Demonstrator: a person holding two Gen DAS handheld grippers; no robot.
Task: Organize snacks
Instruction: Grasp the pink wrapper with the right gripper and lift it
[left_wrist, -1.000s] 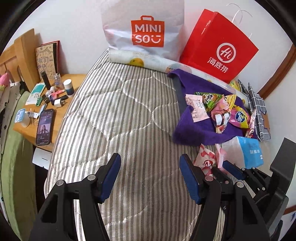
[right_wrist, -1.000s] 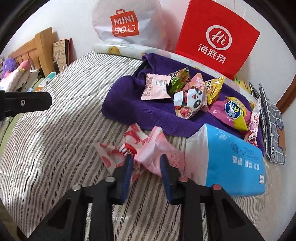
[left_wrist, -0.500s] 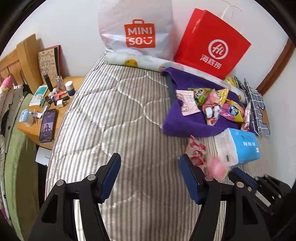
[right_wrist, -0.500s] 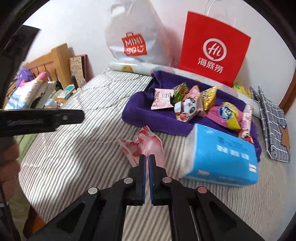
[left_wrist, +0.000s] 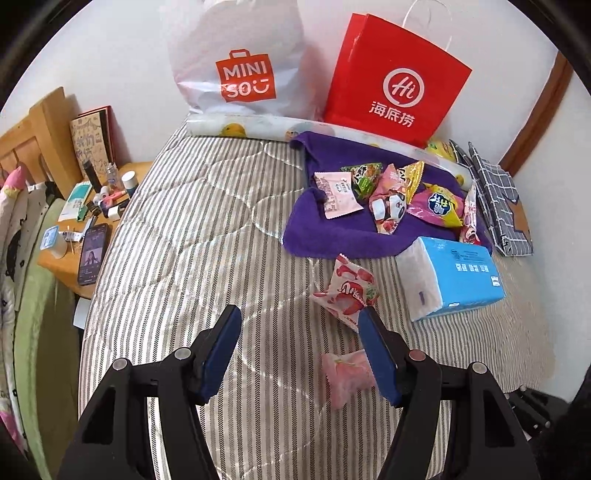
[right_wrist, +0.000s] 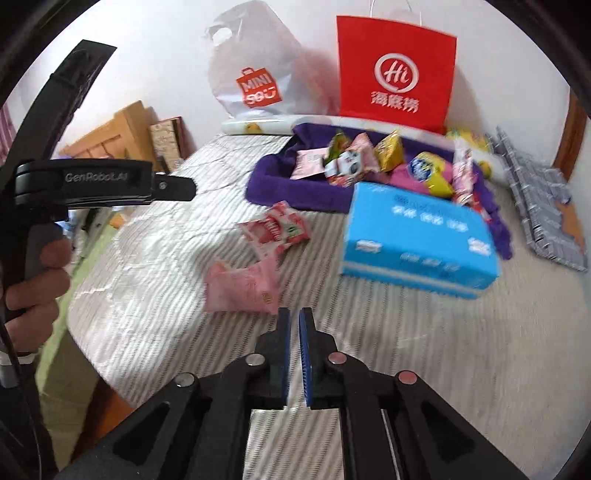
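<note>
Pink snack packet (right_wrist: 242, 286) lies loose on striped mattress (right_wrist: 147, 280), just ahead of right gripper (right_wrist: 294, 325); pads nearly together, nothing between. Left gripper (left_wrist: 299, 332) spread wide, empty. Red-white strawberry packet (left_wrist: 347, 291) near purple towel (left_wrist: 332, 236).

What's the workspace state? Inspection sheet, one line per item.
Surface: striped quilt on a bed.
Job's things: pink snack packet and red-white snack packet loose on quilt; more snacks piled on purple towel.
Clutter: blue tissue pack, Miniso bag, red paper bag, folded plaid cloth.
Grippers: left gripper jaws wide, empty; right gripper jaws nearly together, empty.
Cables: nothing seen.
Surroundings: wooden side table with phone, bottles.
</note>
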